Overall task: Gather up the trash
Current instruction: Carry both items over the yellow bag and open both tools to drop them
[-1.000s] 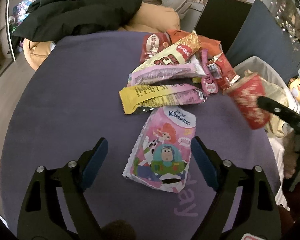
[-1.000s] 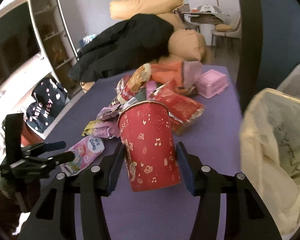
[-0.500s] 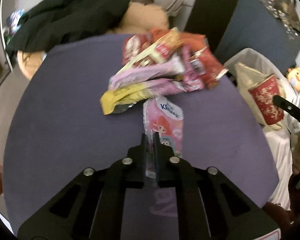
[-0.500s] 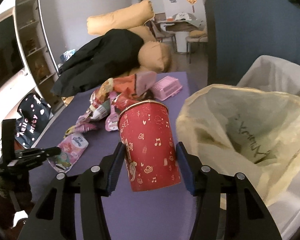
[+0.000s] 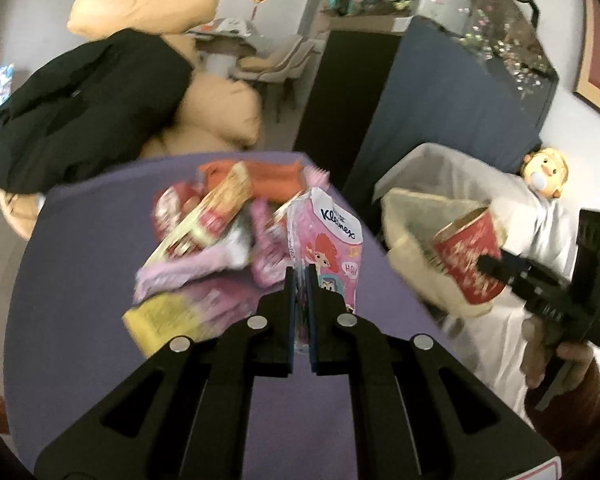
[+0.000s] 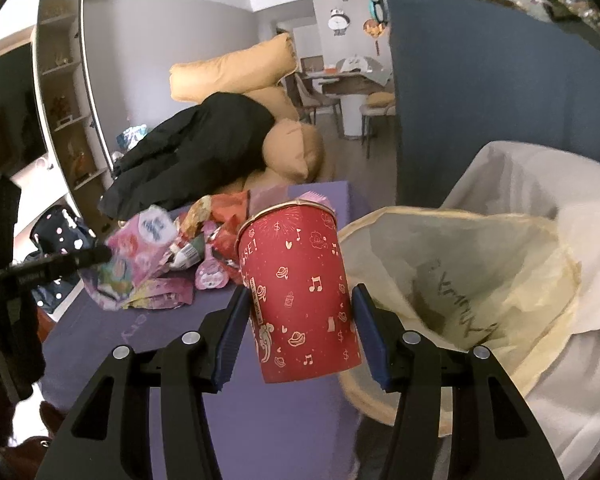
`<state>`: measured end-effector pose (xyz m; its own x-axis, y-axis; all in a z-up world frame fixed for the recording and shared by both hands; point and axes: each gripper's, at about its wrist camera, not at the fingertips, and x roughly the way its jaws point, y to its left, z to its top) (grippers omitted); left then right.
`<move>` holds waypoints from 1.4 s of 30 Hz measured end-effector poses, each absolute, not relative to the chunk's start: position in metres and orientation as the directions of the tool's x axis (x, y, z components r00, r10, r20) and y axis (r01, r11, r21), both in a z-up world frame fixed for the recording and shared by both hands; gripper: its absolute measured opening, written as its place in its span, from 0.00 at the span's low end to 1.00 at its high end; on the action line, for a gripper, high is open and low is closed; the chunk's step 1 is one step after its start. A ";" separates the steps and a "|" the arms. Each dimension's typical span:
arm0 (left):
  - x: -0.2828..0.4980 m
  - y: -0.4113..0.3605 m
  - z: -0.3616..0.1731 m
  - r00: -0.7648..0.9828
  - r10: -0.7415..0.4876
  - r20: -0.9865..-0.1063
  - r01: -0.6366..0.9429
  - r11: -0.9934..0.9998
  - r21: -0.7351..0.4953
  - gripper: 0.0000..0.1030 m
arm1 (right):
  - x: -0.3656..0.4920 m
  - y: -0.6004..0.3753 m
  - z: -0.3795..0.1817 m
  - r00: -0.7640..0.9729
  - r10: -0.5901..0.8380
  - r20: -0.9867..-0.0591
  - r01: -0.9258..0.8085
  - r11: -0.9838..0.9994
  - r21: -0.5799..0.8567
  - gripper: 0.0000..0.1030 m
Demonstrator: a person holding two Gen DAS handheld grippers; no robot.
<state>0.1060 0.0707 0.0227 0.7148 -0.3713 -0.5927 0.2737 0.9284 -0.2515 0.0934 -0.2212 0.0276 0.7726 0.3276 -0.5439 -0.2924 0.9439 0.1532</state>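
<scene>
"Kleenex" pack (image 5: 332, 240) in left gripper (image 5: 301, 280)

The left gripper (image 5: 301, 276) has its fingers (image 5: 289, 304) pinched nearly together on something thin. The right gripper (image 6: 300, 322) holds its fingers (image 6: 231, 332) apart, clamped against a wider load.

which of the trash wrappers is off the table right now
The pink Kleenex pack, pinched in the left tool and hanging clear above the purple table. The other wrappers lie heaped on the tabletop.
</scene>
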 end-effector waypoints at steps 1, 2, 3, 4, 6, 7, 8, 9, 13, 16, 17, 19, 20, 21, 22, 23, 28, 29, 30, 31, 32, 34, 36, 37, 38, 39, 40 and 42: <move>0.111 0.063 0.030 0.713 -0.388 -0.584 0.293 0.922 -0.253 0.05 | 0.092 -0.227 0.032 0.783 0.315 -0.536 -0.282 0.948 0.146 0.48; 0.116 0.056 0.033 0.713 -0.397 -0.578 0.306 0.918 -0.252 0.05 | 0.092 -0.233 0.036 0.793 0.304 -0.528 -0.272 0.952 0.140 0.48; 0.120 0.048 0.039 0.716 -0.407 -0.567 0.322 0.914 -0.248 0.05 | 0.091 -0.239 0.039 0.801 0.293 -0.522 -0.262 0.956 0.134 0.48; 0.122 0.041 0.043 0.719 -0.414 -0.558 0.336 0.910 -0.242 0.05 | 0.091 -0.245 0.043 0.812 0.277 -0.513 -0.249 0.961 0.125 0.48; 0.129 0.025 0.052 0.722 -0.438 -0.536 0.373 0.898 -0.232 0.05 | 0.091 -0.262 0.052 0.834 0.237 -0.498 -0.212 0.971 0.108 0.48; 0.133 0.017 0.056 0.720 -0.452 -0.526 0.390 0.891 -0.232 0.05 | 0.091 -0.269 0.054 0.841 0.221 -0.493 -0.197 0.975 0.102 0.48; 0.137 0.011 0.058 0.717 -0.462 -0.522 0.402 0.886 -0.232 0.05 | 0.092 -0.279 0.058 0.851 0.196 -0.488 -0.171 0.981 0.095 0.48; 0.141 0.005 0.060 0.714 -0.470 -0.520 0.411 0.882 -0.232 0.05 | 0.093 -0.286 0.060 0.856 0.181 -0.485 -0.156 0.983 0.093 0.48; 0.163 -0.023 0.064 0.682 -0.513 -0.521 0.449 0.856 -0.256 0.05 | 0.097 -0.324 0.072 0.881 0.114 -0.459 -0.070 0.991 0.112 0.48; 0.180 -0.047 0.057 0.633 -0.554 -0.541 0.480 0.829 -0.287 0.05 | 0.099 -0.349 0.078 0.893 0.078 -0.443 -0.018 0.990 0.139 0.48; 0.184 -0.054 0.054 0.621 -0.563 -0.546 0.490 0.822 -0.290 0.05 | 0.099 -0.356 0.079 0.895 0.064 -0.441 -0.001 0.990 0.142 0.48; 0.193 -0.073 0.047 0.595 -0.577 -0.559 0.513 0.808 -0.289 0.05 | 0.098 -0.369 0.079 0.896 0.031 -0.442 0.036 0.989 0.142 0.48; 0.198 -0.084 0.042 0.575 -0.586 -0.572 0.524 0.800 -0.293 0.05 | 0.098 -0.374 0.079 0.895 0.022 -0.445 0.049 0.988 0.147 0.48; 0.203 -0.091 0.039 0.556 -0.593 -0.582 0.532 0.792 -0.299 0.05 | 0.098 -0.378 0.077 0.894 0.021 -0.448 0.056 0.986 0.158 0.48; 0.208 -0.099 0.033 0.538 -0.599 -0.593 0.538 0.786 -0.305 0.05 | 0.098 -0.379 0.077 0.893 0.023 -0.449 0.057 0.985 0.165 0.48; 0.214 -0.108 0.027 0.521 -0.602 -0.605 0.543 0.781 -0.310 0.05 | 0.099 -0.381 0.076 0.892 0.024 -0.451 0.059 0.984 0.168 0.48; 0.236 -0.140 0.000 0.451 -0.621 -0.641 0.545 0.761 -0.353 0.05 | 0.102 -0.378 0.074 0.894 0.001 -0.448 0.069 0.988 0.140 0.48; 0.239 -0.147 -0.004 0.448 -0.619 -0.645 0.546 0.761 -0.351 0.05 | 0.102 -0.379 0.072 0.894 0.000 -0.449 0.068 0.988 0.137 0.48; 0.241 -0.151 -0.006 0.448 -0.615 -0.649 0.547 0.763 -0.345 0.05 | 0.104 -0.377 0.071 0.893 0.000 -0.450 0.068 0.989 0.135 0.48; 0.243 -0.156 -0.009 0.449 -0.613 -0.650 0.550 0.763 -0.339 0.05 | 0.105 -0.375 0.071 0.892 0.000 -0.451 0.068 0.988 0.136 0.48; 0.244 -0.159 -0.010 0.448 -0.615 -0.649 0.553 0.761 -0.340 0.05 | 0.107 -0.375 0.070 0.893 0.003 -0.449 0.069 0.987 0.142 0.48; 0.247 -0.163 -0.013 0.462 -0.607 -0.646 0.549 0.768 -0.329 0.18 | 0.108 -0.375 0.069 0.897 0.005 -0.442 0.069 0.986 0.151 0.48; 0.246 -0.157 -0.012 0.495 -0.593 -0.636 0.531 0.785 -0.319 0.34 | 0.113 -0.373 0.068 0.897 0.012 -0.443 0.064 0.986 0.156 0.48; 0.245 -0.151 -0.011 0.510 -0.584 -0.631 0.515 0.796 -0.320 0.36 | 0.115 -0.373 0.068 0.896 0.016 -0.444 0.060 0.986 0.157 0.48; 0.244 -0.147 -0.010 0.518 -0.576 -0.632 0.503 0.803 -0.320 0.36 | 0.116 -0.371 0.067 0.895 0.021 -0.445 0.054 0.987 0.154 0.48; 0.243 -0.141 -0.009 0.526 -0.569 -0.632 0.491 0.810 -0.321 0.36 | 0.117 -0.368 0.066 0.895 0.026 -0.446 0.046 0.988 0.149 0.48; 0.241 -0.135 -0.008 0.536 -0.561 -0.631 0.480 0.817 -0.319 0.37 | 0.119 -0.364 0.064 0.894 0.030 -0.448 0.038 0.989 0.143 0.48; 0.233 -0.120 -0.005 0.561 -0.536 -0.631 0.459 0.836 -0.303 0.38 | 0.122 -0.358 0.060 0.892 0.048 -0.450 0.017 0.990 0.140 0.48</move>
<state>0.2333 -0.1198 -0.0045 0.5605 -0.5362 -0.6311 0.4586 0.8355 -0.3026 0.1225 -0.3578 0.0595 0.8915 0.0483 -0.4504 0.0169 0.9901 0.1396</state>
